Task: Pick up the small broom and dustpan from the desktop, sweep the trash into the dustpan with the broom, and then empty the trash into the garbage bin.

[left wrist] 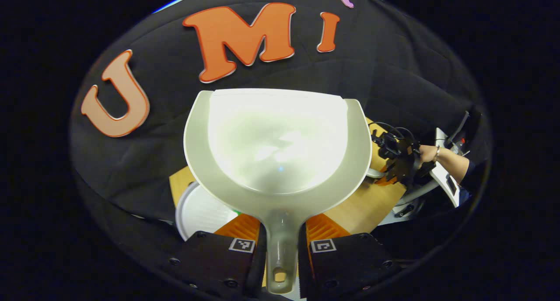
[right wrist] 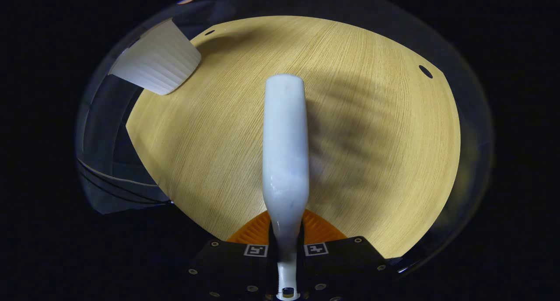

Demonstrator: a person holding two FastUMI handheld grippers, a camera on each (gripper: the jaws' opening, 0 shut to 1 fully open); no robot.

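in the left gripper view, going left to right: down low on the left there's a white ribbed garbage bin [left wrist: 199, 211] peeking out from under the dustpan [left wrist: 278, 143]. the pan is pale grey-white, lifted up in front of the black booth wall [left wrist: 131, 169], its open scoop facing the camera and looks empty to me. its handle runs straight down between the left gripper [left wrist: 282, 248], whose two fingers are clamped on it from either side. a bit of wooden desktop [left wrist: 363, 207] shows under the pan's right edge. further right, well apart, the other gripper [left wrist: 396, 159] sits in a hand [left wrist: 426, 154] with a bracelet at the wrist.

right gripper view: the bin [right wrist: 155, 64] is up in the top left corner, just off the edge of the desktop [right wrist: 210, 130]. in the middle the white broom [right wrist: 284, 143] points away from the camera over the wood, its narrow neck pinched tight by the right gripper [right wrist: 286, 250]. to the right of it the broom's soft shadow falls on the bare wood.
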